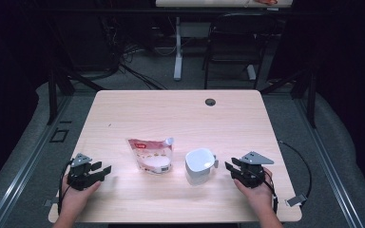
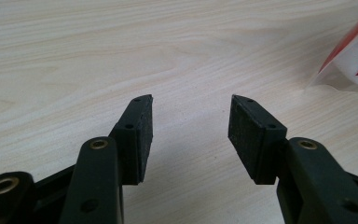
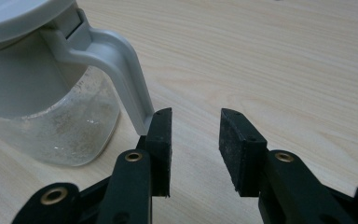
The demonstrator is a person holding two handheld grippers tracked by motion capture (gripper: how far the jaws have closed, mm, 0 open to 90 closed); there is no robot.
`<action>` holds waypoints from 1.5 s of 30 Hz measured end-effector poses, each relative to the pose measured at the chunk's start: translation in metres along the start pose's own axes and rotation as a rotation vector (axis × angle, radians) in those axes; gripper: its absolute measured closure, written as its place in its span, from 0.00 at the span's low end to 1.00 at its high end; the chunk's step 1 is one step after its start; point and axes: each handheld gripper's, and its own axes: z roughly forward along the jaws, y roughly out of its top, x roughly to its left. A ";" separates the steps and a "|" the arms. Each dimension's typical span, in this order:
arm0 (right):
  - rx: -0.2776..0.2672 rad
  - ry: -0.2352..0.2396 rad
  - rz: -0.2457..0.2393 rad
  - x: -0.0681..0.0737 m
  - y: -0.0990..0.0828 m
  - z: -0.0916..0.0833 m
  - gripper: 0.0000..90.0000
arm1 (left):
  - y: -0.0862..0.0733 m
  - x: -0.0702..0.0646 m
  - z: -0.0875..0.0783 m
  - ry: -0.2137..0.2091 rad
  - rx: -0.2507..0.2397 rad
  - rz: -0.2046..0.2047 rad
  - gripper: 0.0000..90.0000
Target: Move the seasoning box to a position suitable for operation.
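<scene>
Dark room, grey floor, black chair (image 1: 230, 40) and a white desk leg (image 1: 177, 47) behind a light wood bench (image 1: 180, 114) with a round cable hole (image 1: 210, 102) near the far edge. On the bench, left of centre: a clear pouch (image 1: 150, 154) with a red label, lying flat, white contents inside. Just right of it, close but apart: a clear jug (image 1: 199, 166) with grey lid and grey handle (image 3: 116, 70); glass looks misted, contents cannot tell. Left gripper (image 1: 105, 172) at the near left, well apart from the pouch, jaws spread, only bare bench between them; pouch corner (image 2: 354, 56) at the frame's right edge in the left gripper view. Right gripper (image 1: 228, 168) just right of the jug, jaws spread, nothing between them; in the right gripper view the handle's lower end sits right at the left pad's (image 3: 161, 140) outer side, contact cannot tell.
</scene>
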 end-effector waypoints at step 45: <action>0.017 0.074 -0.066 0.029 0.016 0.027 0.81 | -0.011 0.003 -0.012 0.030 0.003 -0.007 0.56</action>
